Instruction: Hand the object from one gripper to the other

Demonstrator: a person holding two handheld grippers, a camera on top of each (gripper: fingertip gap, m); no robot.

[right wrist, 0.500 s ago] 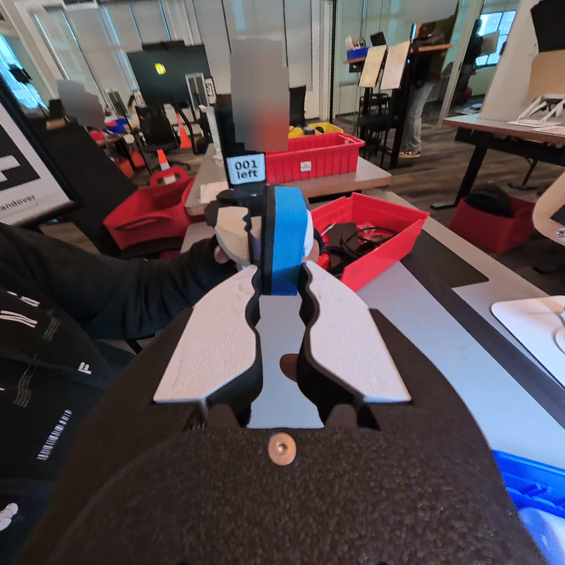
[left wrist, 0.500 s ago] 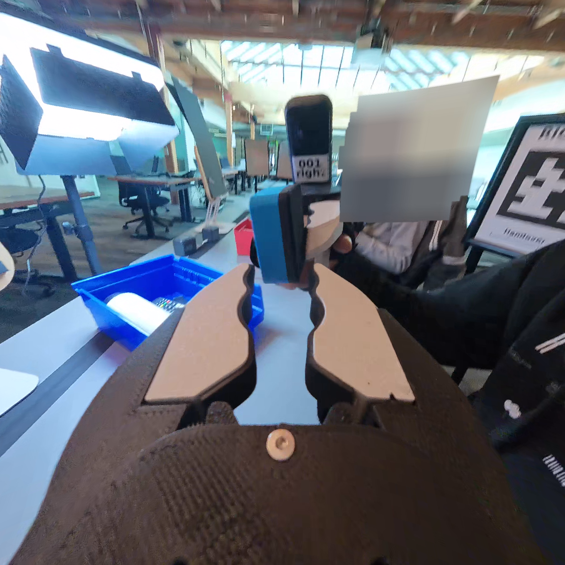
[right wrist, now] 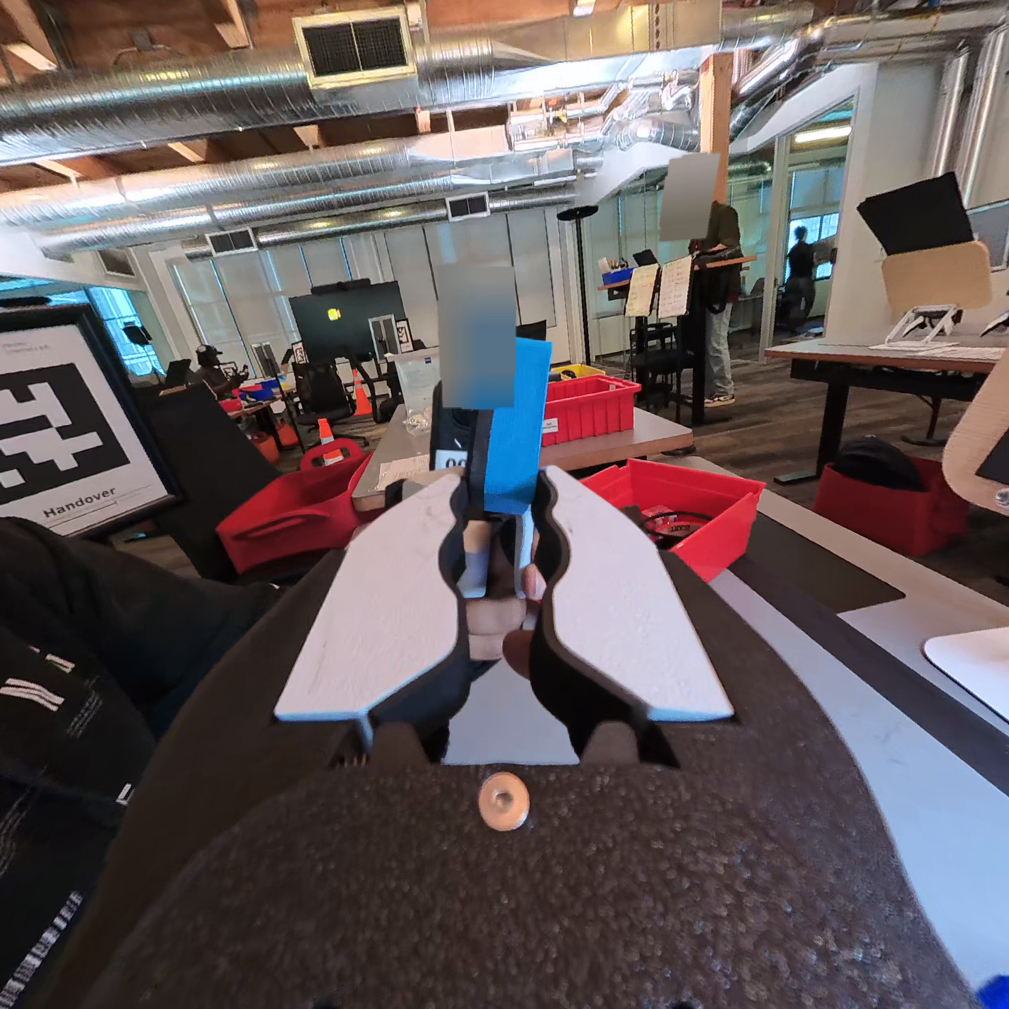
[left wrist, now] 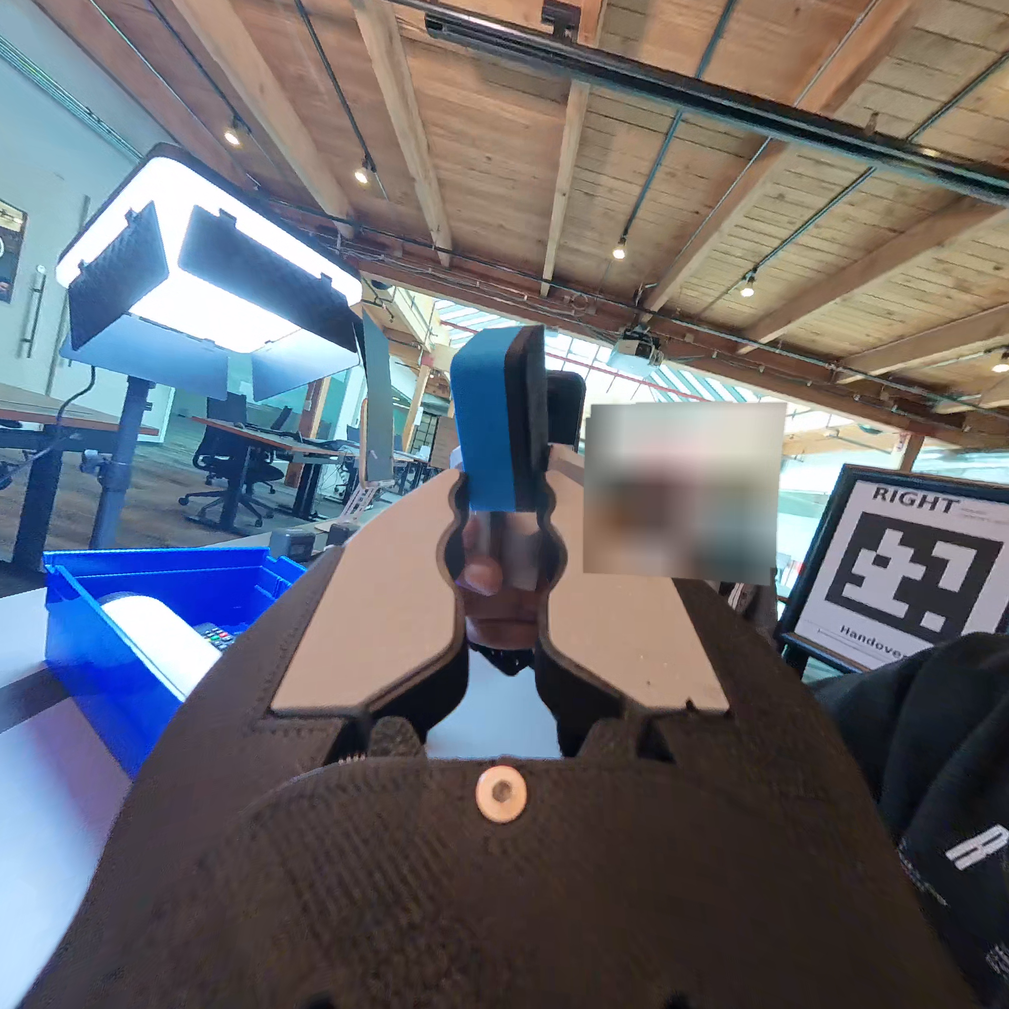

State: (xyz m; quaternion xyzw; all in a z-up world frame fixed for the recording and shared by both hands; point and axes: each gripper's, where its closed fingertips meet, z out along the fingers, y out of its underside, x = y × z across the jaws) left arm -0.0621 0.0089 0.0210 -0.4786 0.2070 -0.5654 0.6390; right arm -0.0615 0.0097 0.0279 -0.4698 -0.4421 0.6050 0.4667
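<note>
The object is a flat block with a blue face and a black foam back. It stands upright in the left wrist view and the right wrist view. My left gripper has its fingertips pressed on both sides of the block's lower end. My right gripper is shut on the same lower end from the opposite side. The two grippers face each other, tilted upward above the table. Each view shows the other gripper's fingers through the gap, in the left wrist view and in the right wrist view.
A blue bin holding a white roll sits on the table to the left. A red bin stands to the right on the grey table. Marker signs stand behind. A lit light panel stands far left.
Both grippers have tilted upward and lifted the block. The left gripper's fingers, open around the block before, have closed onto it. The right gripper still grips it.
</note>
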